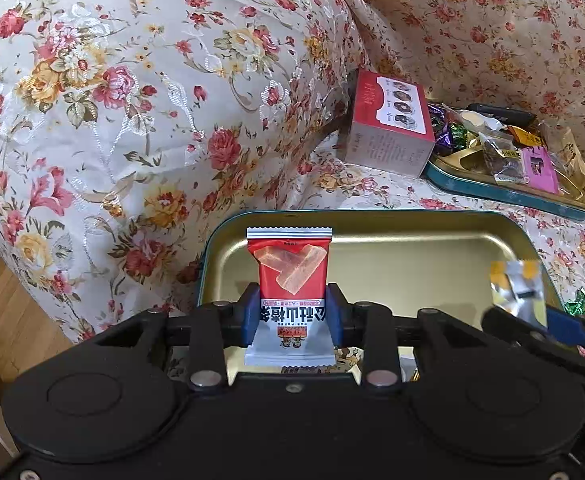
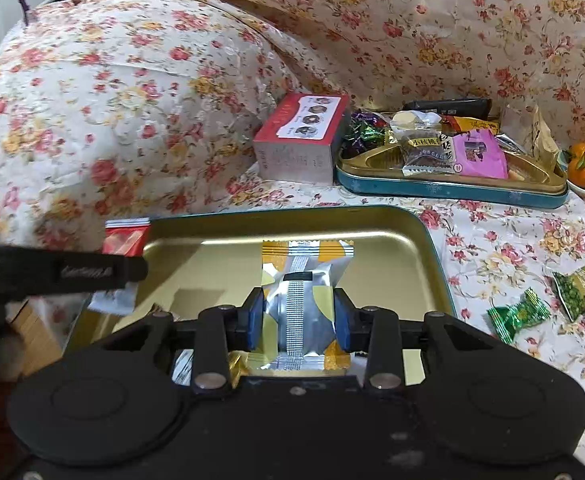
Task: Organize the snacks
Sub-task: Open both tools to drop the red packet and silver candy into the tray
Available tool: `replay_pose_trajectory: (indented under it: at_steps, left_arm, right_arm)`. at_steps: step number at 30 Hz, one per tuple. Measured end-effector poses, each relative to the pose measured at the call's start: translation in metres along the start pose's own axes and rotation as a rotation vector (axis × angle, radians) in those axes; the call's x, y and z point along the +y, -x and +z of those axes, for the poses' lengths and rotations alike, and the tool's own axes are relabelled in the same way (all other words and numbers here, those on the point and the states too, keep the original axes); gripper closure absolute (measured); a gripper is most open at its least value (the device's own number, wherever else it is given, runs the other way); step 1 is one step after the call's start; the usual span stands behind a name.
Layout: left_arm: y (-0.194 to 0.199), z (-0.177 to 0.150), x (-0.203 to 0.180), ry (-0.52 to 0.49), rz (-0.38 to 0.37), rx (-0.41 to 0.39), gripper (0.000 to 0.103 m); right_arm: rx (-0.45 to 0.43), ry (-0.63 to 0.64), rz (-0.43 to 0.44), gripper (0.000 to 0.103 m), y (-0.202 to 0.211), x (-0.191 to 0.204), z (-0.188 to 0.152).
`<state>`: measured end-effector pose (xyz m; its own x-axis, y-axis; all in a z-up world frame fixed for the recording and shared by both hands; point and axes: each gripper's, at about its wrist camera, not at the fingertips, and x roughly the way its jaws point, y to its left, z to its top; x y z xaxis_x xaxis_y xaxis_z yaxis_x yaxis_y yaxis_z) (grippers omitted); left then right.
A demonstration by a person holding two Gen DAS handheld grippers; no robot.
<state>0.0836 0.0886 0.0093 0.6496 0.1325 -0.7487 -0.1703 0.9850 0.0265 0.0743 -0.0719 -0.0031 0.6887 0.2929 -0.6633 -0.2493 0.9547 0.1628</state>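
My left gripper (image 1: 292, 312) is shut on a red and white snack packet (image 1: 290, 280), held upright over the near left part of a gold tin tray with a teal rim (image 1: 432, 256). My right gripper (image 2: 300, 320) is shut on a silver and yellow snack packet (image 2: 306, 284) above the same gold tray (image 2: 220, 248). From the right wrist view the left gripper's arm (image 2: 64, 272) and its red packet (image 2: 126, 236) show at the tray's left edge. The silver packet (image 1: 518, 284) shows blurred at the right of the left wrist view.
A second teal tin (image 2: 452, 190) full of mixed snacks sits behind, with a red box (image 2: 300, 140) beside it. Green wrapped candies (image 2: 518, 314) and other packets lie loose on the floral cloth at right. Oranges (image 2: 584, 168) sit far right. A floral-covered cushion (image 1: 132, 100) rises at left.
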Motion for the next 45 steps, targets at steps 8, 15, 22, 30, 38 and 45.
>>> replay_pose_trajectory:
  at_steps: [8, 15, 22, 30, 38, 45]
  left_arm:
    - [-0.006, 0.001, 0.0, 0.02, -0.005, 0.023, 0.056]
    - [-0.005, 0.0, -0.001, 0.015, 0.0, 0.023, 0.056]
    - [-0.007, 0.001, 0.0, 0.017, -0.009, 0.041, 0.056]
    - [-0.004, 0.0, 0.002, 0.03, -0.005, 0.051, 0.056]
    - [0.002, -0.001, -0.004, 0.016, 0.007, 0.038, 0.056]
    - [0.013, -0.006, -0.02, -0.03, -0.01, 0.014, 0.056]
  right_arm:
    - [-0.001, 0.018, -0.04, 0.064, -0.018, 0.006, 0.001]
    - [0.016, 0.007, -0.04, 0.062, -0.023, 0.007, -0.003]
    - [0.002, 0.015, -0.046, 0.058, -0.018, 0.008, -0.004]
    - [-0.018, 0.017, -0.06, 0.058, -0.009, 0.009, -0.003]
    - [-0.048, 0.011, -0.063, 0.058, 0.011, 0.007, -0.004]
    - [-0.088, -0.013, -0.087, 0.058, 0.04, -0.011, -0.008]
